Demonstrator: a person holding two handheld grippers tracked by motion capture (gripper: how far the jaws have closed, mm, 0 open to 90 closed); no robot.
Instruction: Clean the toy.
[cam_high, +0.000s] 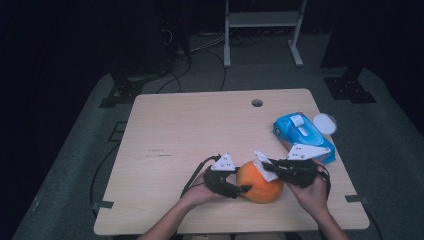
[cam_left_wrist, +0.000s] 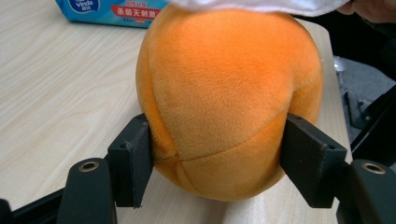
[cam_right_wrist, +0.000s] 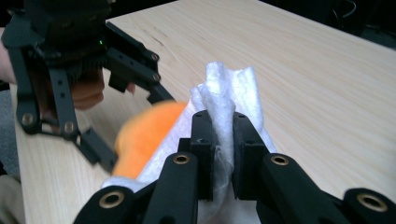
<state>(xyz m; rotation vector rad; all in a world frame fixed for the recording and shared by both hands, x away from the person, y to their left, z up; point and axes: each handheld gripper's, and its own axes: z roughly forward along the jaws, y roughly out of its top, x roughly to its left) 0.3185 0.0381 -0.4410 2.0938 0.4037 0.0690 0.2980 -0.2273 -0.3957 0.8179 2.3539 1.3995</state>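
We had the left tongs (cam_high: 243, 189) clamped around the orange plush ball (cam_high: 260, 183) and the right tongs (cam_high: 266, 165) pinching the white wipe (cam_high: 264, 164) at its one o'clock; judging by this, wiping was underway, unfinished.

Plush orange ball (cam_high: 260, 183), round, with stitched seams between its panels, resting on the worktop (cam_high: 200, 130) near the front edge. The left claw (cam_high: 235, 187) clasps its lower sides, one jaw pressed into each flank. White wipe (cam_high: 264, 165), crumpled and folded, draped over the ball's top; the right claw (cam_high: 272, 167) pinches a raised fold of it between closed jaws, its free end standing upward.
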